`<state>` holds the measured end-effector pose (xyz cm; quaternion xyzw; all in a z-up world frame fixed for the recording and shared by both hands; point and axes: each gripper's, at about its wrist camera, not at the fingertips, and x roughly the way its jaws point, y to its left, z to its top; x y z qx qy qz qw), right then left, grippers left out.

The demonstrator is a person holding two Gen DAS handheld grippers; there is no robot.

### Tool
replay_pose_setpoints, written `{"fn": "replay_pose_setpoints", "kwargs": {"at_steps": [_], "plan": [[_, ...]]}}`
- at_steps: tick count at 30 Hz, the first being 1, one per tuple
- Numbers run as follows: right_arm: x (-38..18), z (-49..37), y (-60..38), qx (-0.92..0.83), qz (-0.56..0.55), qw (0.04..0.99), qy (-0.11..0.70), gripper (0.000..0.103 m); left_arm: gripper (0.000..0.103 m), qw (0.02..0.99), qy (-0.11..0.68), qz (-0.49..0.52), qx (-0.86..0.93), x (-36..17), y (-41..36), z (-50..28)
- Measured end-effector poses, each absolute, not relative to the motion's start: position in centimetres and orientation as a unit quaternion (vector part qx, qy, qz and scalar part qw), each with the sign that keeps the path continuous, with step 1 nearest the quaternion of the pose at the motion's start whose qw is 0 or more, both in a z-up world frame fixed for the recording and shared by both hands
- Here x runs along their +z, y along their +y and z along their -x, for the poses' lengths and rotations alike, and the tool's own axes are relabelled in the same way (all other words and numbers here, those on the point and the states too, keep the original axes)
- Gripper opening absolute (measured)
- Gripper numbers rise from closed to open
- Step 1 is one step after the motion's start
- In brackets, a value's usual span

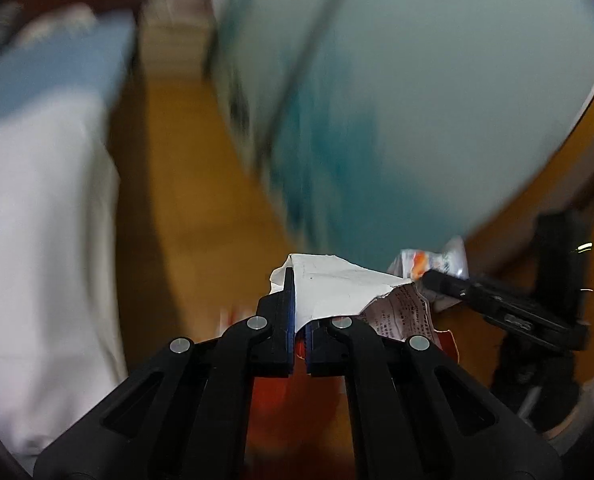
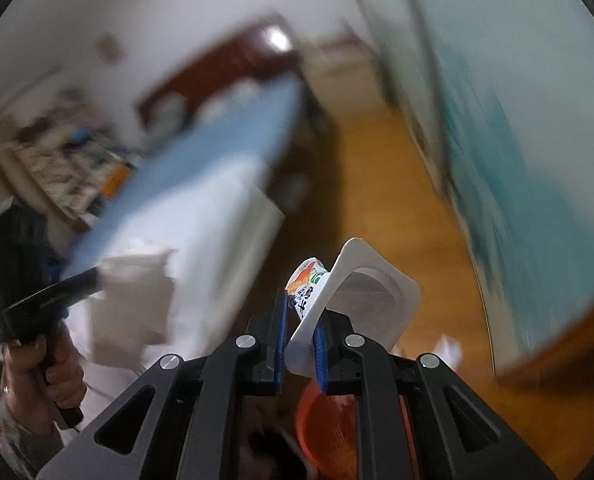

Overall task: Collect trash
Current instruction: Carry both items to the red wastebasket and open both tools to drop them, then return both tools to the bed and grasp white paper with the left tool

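Observation:
My left gripper is shut on a torn white paper wrapper with printed text on its right part. My right gripper is shut on a white plastic cup with an orange and green label, gripped by its flat rim. An orange bin shows below the right gripper, and an orange blur sits under the left gripper. The right gripper with its cup appears at the right in the left wrist view. The left gripper with the white wrapper appears at the left in the right wrist view.
Both views are motion-blurred. A bed with a blue and white cover is to the left, a teal and white wall or door to the right, and wooden floor between them. A cluttered shelf stands far left.

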<state>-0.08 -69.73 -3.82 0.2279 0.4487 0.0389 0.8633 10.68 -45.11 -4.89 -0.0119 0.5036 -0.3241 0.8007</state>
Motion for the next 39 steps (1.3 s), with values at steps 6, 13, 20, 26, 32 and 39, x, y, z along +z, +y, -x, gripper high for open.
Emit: {"fn": "replay_pose_setpoints", "kwargs": {"at_steps": [6, 13, 20, 26, 32, 39], "plan": [[-19.4, 4.9, -70.9, -0.013, -0.303, 0.768, 0.565, 0.013, 0.003, 0.698, 0.637, -0.129, -0.301, -18.7, -53.0, -9.5], [-21.9, 5.1, -69.0, -0.012, -0.314, 0.749, 0.584, 0.016, 0.003, 0.676, 0.648, -0.195, -0.292, -21.9, -55.7, -8.5], [-23.2, 4.1, -67.7, -0.037, -0.299, 0.759, 0.577, 0.051, 0.061, 0.68, 0.66, -0.188, -0.257, -22.2, -55.3, -9.1], [-22.4, 3.3, -67.8, -0.047, -0.298, 0.771, 0.56, 0.051, 0.064, 0.689, 0.653, -0.179, -0.259, -20.6, -55.2, -8.3], [-18.5, 2.0, -67.8, -0.047, -0.29, 0.797, 0.527, 0.051, 0.064, 0.726, 0.624, -0.139, -0.255, -17.2, -53.4, -9.3], [-9.2, -1.2, -64.6, -0.018, -0.252, 0.853, 0.458, 0.051, 0.064, 0.843, 0.491, -0.054, -0.215, -5.3, -44.2, -10.6]]}}
